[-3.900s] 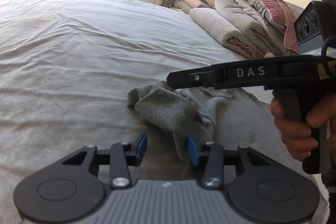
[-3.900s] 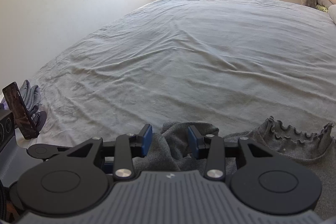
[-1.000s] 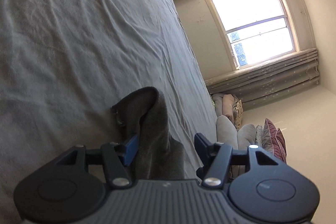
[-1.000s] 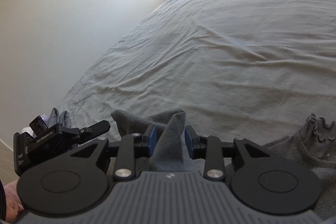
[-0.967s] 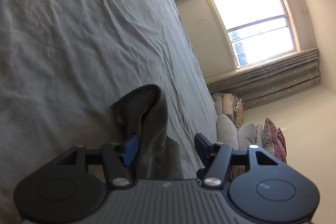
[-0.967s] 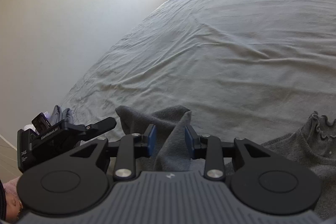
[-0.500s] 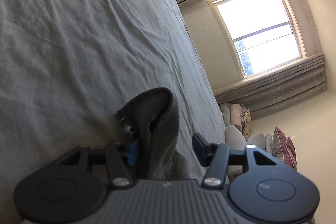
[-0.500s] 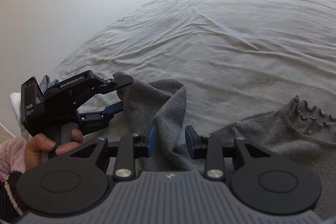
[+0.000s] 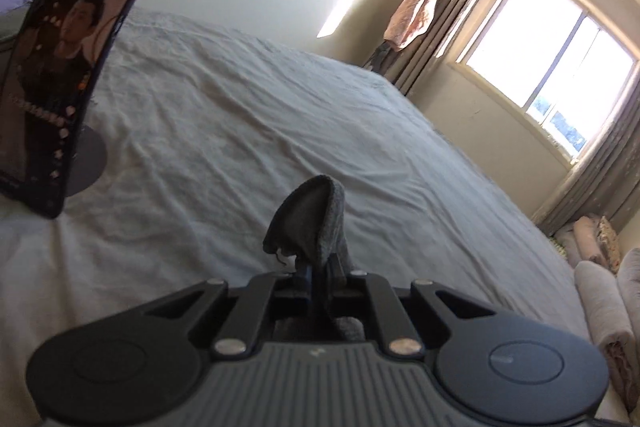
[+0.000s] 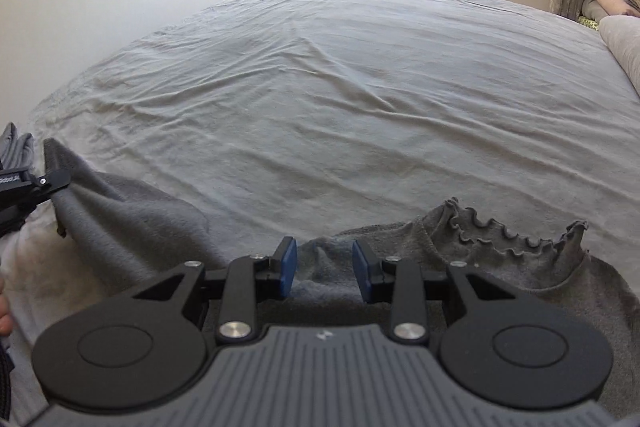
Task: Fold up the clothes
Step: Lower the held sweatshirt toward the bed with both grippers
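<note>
Pinching the cuff end of the grey garment point(image 9: 316, 223), your left hand-held gripper point(image 9: 318, 273) had its jaws drawn almost together, with a rounded fold of the knit standing up just beyond the tips like a small hood. In the right wrist view the same left tool sat at the far left edge point(image 10: 28, 187), and the sleeve ran from it in a taut, slanting band down toward the rest of the garment point(image 10: 132, 223). Your right hand-held gripper point(image 10: 324, 267) had its blue pads point(image 10: 289, 265) partly apart; a low ridge of the grey fabric lay between and just ahead of them, but I could not tell whether the pads pressed on it or only flanked it. To the right of that ridge the garment's ruffled collar point(image 10: 516, 231) curled up in a wavy, frilled edge, with the body of the garment spread flat behind the tool. The cloth looked soft and fleecy, a matte mid-grey with a fuzzy nap. It lay at the near edge of the bed point(image 10: 360, 87), whose pale grey sheet was thin and creased in long shallow wrinkles. A dark phone point(image 9: 60, 79) with a lit screen stood tilted on a round stand at the left. Rolled, padded bedding point(image 9: 604, 303) was stacked at the right, below the curtained window point(image 9: 556, 83).
</note>
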The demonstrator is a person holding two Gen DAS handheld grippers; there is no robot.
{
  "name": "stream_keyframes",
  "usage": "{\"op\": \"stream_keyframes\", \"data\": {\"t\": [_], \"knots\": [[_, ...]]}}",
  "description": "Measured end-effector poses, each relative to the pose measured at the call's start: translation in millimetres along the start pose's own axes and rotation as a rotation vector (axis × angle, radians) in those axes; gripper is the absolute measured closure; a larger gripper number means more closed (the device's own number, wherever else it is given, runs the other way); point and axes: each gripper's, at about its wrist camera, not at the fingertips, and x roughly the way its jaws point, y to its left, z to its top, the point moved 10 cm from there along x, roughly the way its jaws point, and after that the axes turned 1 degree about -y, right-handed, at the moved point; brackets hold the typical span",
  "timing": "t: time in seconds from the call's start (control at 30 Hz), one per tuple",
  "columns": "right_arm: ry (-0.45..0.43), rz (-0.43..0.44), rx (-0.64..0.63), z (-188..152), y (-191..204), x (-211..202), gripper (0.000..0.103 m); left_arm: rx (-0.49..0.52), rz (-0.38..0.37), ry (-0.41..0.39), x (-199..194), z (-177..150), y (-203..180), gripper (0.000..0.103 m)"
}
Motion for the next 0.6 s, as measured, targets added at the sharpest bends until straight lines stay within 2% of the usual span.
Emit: {"op": "stream_keyframes", "data": {"t": [0.03,0.13,0.2,0.23,0.27,0.33,0.37,0.4,0.43,0.47,0.5,0.53,0.6], "knots": [[0.013,-0.007,-0.026,-1,0,6,0.068,0.030,0.059,0.031,2,-8,7,0.096],[0.045,-0.007,-0.095,-3,5,22,0.067,0.010,0.081,0.079,1,-14,17,0.092],[0.065,0.013,-0.130,-4,11,29,0.067,-0.018,0.072,0.081,-3,-6,20,0.076],[0.079,0.020,-0.148,-5,14,34,0.068,-0.037,0.064,0.070,-5,-4,20,0.061],[0.091,0.021,-0.165,-7,16,39,0.067,-0.053,0.051,0.069,-6,-2,20,0.054],[0.103,0.020,-0.186,-8,19,45,0.066,-0.087,0.019,0.087,-4,0,21,0.054],[0.104,0.019,-0.192,-8,20,46,0.073,-0.113,0.007,0.108,-1,-2,24,0.055],[0.102,0.018,-0.196,-7,21,46,0.089,-0.141,-0.004,0.130,3,-4,26,0.057],[0.098,0.007,-0.206,-7,21,46,0.093,-0.146,-0.007,0.139,5,-5,26,0.065],[0.085,-0.003,-0.203,-6,20,45,0.095,-0.143,-0.007,0.143,6,-6,26,0.082],[0.068,-0.012,-0.194,-5,18,43,0.096,-0.140,-0.007,0.148,6,-7,26,0.089],[0.051,-0.020,-0.186,-4,17,41,0.097,-0.152,-0.018,0.146,6,-7,25,0.092],[-0.063,-0.075,-0.134,6,8,32,0.098,-0.168,-0.037,0.102,0,-3,23,0.093]]}}
